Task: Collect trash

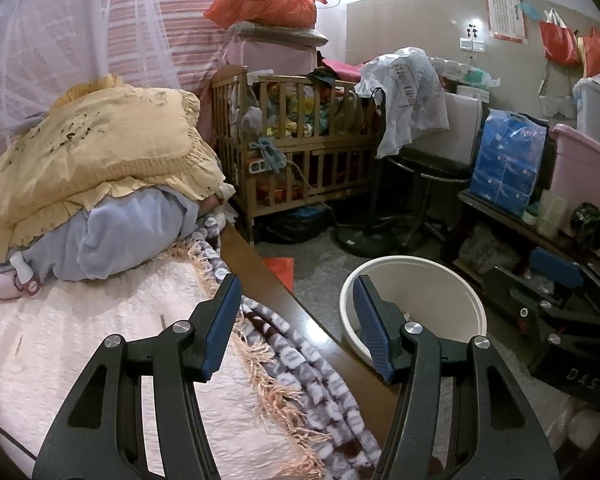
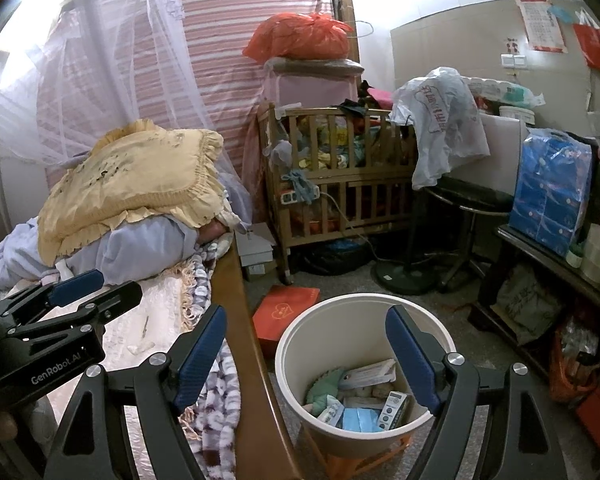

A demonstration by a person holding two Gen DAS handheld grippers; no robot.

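Your right gripper (image 2: 306,344) hangs over the bin's (image 2: 296,344) near rim, jaws wide and empty; your left gripper (image 1: 296,312) sits above the bed (image 1: 80,340) edge, jaws about half apart, nothing between them. Beside the bed stands the bin, holding small boxes (image 2: 370,372), blue packets (image 2: 360,420) and what may be a green cloth (image 2: 326,386). Behind it lies a red box (image 2: 286,314).

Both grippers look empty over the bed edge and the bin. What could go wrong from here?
1. The small scraps on the pink bedspread are thin and pale; fingers may snag the fabric or fringe instead.
2. The white bin sits on an orange stool beside the wooden bed rail; a bump might tip it.
3. The bin already holds boxes, so drops may bounce out.
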